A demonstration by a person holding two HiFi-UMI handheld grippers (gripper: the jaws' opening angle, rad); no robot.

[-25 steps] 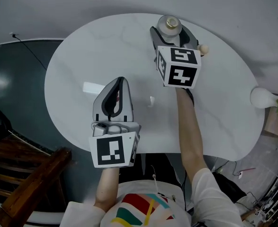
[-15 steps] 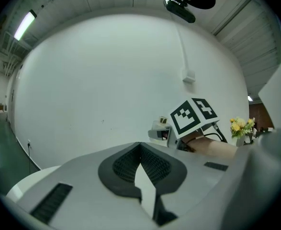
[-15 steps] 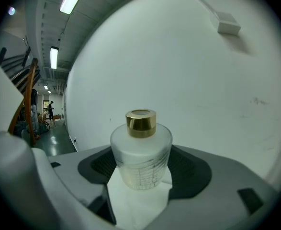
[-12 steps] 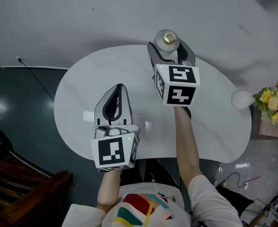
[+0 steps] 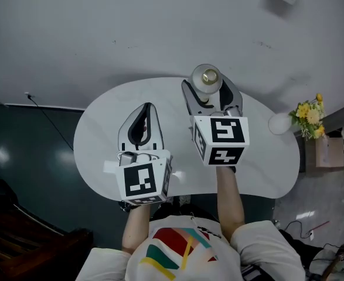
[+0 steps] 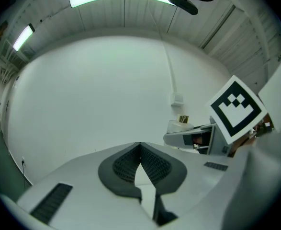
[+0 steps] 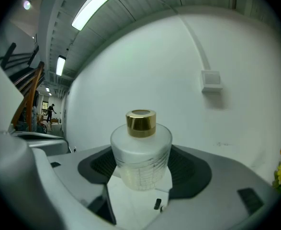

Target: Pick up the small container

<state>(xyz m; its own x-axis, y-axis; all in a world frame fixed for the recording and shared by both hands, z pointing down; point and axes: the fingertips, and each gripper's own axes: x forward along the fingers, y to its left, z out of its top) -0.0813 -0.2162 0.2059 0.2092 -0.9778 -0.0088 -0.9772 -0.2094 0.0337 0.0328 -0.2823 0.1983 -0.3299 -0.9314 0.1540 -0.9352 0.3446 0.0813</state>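
Note:
The small container [image 5: 207,79] is a frosted white jar with a gold cap. My right gripper [image 5: 208,88] is shut on it, and it is held up over the far part of the white oval table [image 5: 101,127]. In the right gripper view the jar [image 7: 141,152] stands upright between the dark pads of the right gripper [image 7: 142,171]. My left gripper [image 5: 147,107] is held up to its left, shut and empty. In the left gripper view the left gripper [image 6: 140,147] has its pads meeting, and the jar [image 6: 180,125] shows beyond at the right.
A white vase [image 5: 280,123] with yellow flowers [image 5: 309,113] stands at the table's right end, beside a cardboard box [image 5: 327,151]. A flat white piece [image 5: 109,167] lies on the table by the left gripper. Dark floor lies to the left, a white wall behind.
Both grippers have risen and the table now looks smaller and farther below. The right gripper has kept its hold on the container. The left gripper stays shut.

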